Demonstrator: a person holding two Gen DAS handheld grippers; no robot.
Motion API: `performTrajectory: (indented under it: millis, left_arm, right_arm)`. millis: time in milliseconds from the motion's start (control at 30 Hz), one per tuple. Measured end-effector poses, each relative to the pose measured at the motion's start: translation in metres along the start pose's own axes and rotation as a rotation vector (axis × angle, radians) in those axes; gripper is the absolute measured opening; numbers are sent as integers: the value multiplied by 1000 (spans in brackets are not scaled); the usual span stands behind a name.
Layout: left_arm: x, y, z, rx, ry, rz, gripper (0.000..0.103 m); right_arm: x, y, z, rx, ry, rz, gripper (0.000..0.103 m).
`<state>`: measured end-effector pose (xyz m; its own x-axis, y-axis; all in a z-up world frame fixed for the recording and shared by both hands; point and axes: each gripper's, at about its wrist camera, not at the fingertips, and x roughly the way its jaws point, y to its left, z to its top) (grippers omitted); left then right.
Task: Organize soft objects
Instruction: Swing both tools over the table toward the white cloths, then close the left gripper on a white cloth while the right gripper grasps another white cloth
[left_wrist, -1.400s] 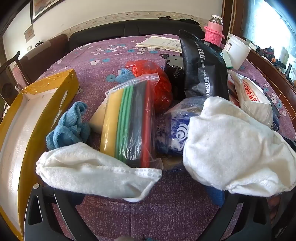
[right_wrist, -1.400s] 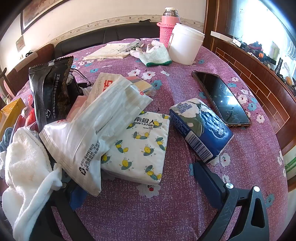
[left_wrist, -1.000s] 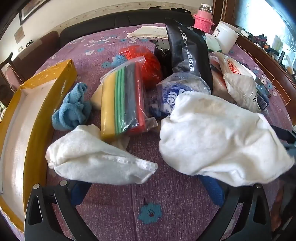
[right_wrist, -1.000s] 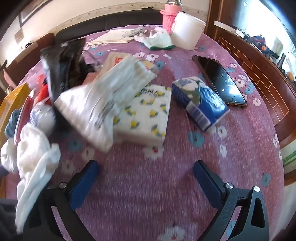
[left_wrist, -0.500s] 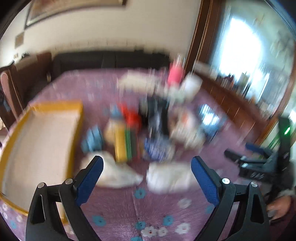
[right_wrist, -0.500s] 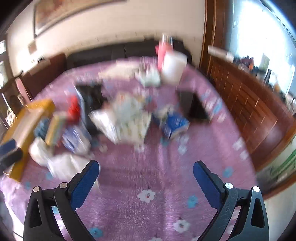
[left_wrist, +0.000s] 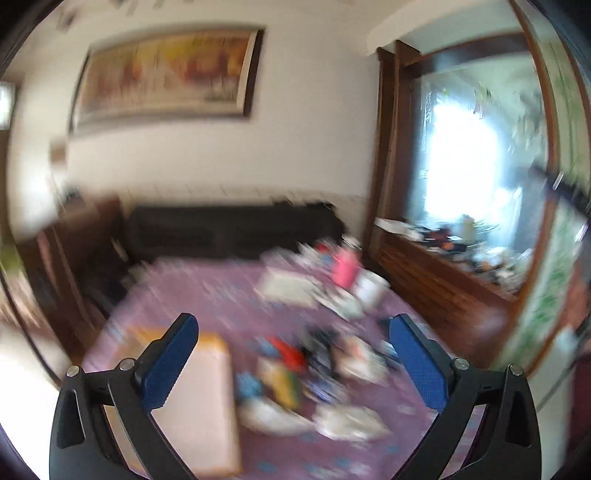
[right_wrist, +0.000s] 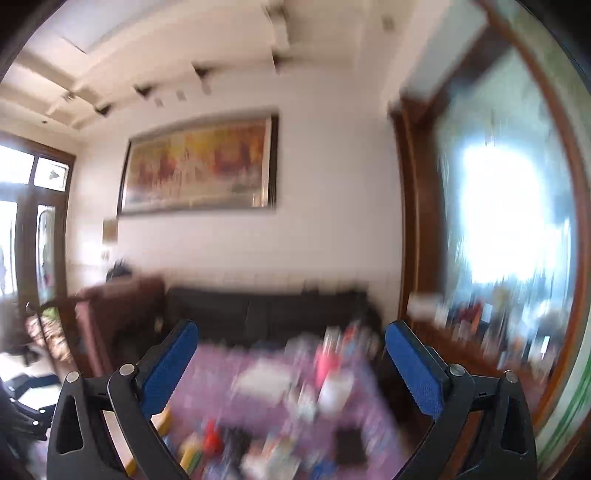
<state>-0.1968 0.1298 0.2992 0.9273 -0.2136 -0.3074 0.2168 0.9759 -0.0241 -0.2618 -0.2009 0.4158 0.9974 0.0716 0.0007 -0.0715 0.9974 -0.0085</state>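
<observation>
Both views are smeared by motion. My left gripper (left_wrist: 291, 325) hangs high above the purple flowered table (left_wrist: 207, 291); its jaws are opening and nothing is between them. Far below it lie two white towels (left_wrist: 273, 417) (left_wrist: 351, 419), a blue cloth (left_wrist: 249, 386) and a blurred heap of bags and packets (left_wrist: 295, 365). A yellow-rimmed tray (left_wrist: 221, 347) sits to their left. My right gripper (right_wrist: 291, 328) is open and empty, pointing level at the far wall, with the table (right_wrist: 258, 398) low in its view.
A pink bottle (left_wrist: 345, 267) and a white tub (left_wrist: 371, 290) stand at the table's far right. A dark sofa (left_wrist: 229, 232) runs behind the table, and a wooden sideboard (left_wrist: 443, 291) with clutter lines the right wall. A dark phone (right_wrist: 349, 443) lies on the cloth.
Both grippers have risen well above the table and tilted upward. The towels and packets, close in front of the fingers before, are now small and far below. Nothing was taken hold of.
</observation>
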Motion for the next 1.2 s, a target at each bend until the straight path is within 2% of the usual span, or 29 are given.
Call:
performTrajectory:
  millis: [67,100,167,233,267,367,433,467,500,567,633,733,833,1000,1067,1133,1167,1200]
  left_arm:
    - [-11,-1,33,79,-45,76,103]
    - [-13,1,40,89,-57,89,103]
    - [-12,10,42,59,-65,66,103]
    - [9,19,17,-21,-18,2,103]
    - [20,19,-1,-43,17,-11,103]
    - [66,8,-62,-67,145,-17,103]
    - [117,6,-120,-92,308,-14,103]
    - [130,8,-136,-108,359,-13,103]
    - [151,12,-161,-143,448,-13,102]
    - [176,16,-188,-200,545,-37,95]
    - [186,21,-201,-216,571,-34,94]
    - [190,19,-201,-143,531,66,94]
    - [196,12,-198,-117,535,65,94]
    - [212,7,-200,-104,542,69,94]
    - [220,3,-201,-89,549,54,94]
    - [223,-6,-200,-58,544,38,94]
    - [226,-12,-199,-23,534,36,94]
    - [229,-17,-199,0,532,49,94]
  right_arm:
    - [-9,5,28,-22,-54,13,103]
    - [-8,9,31,-20,-47,16,103]
    - [12,18,15,15,50,50,103]
    - [44,34,-24,17,239,166,103]
    - [65,46,-58,7,337,219,103]
    - [107,79,-169,-34,520,280,103]
    - [132,94,-259,-10,690,353,98]
    - [137,91,-292,12,745,370,93]
    - [148,98,-323,35,814,392,91]
    - [161,94,-369,57,898,419,89]
    - [165,100,-386,27,929,430,89]
    - [168,111,-391,-51,918,426,89]
    - [173,121,-387,-79,914,447,89]
    - [168,157,-387,-233,912,455,88]
    - [165,162,-381,-271,893,443,69]
    - [164,156,-376,-272,890,417,55]
    - [162,150,-375,-266,891,401,50]
    - [161,143,-373,-258,893,386,49]
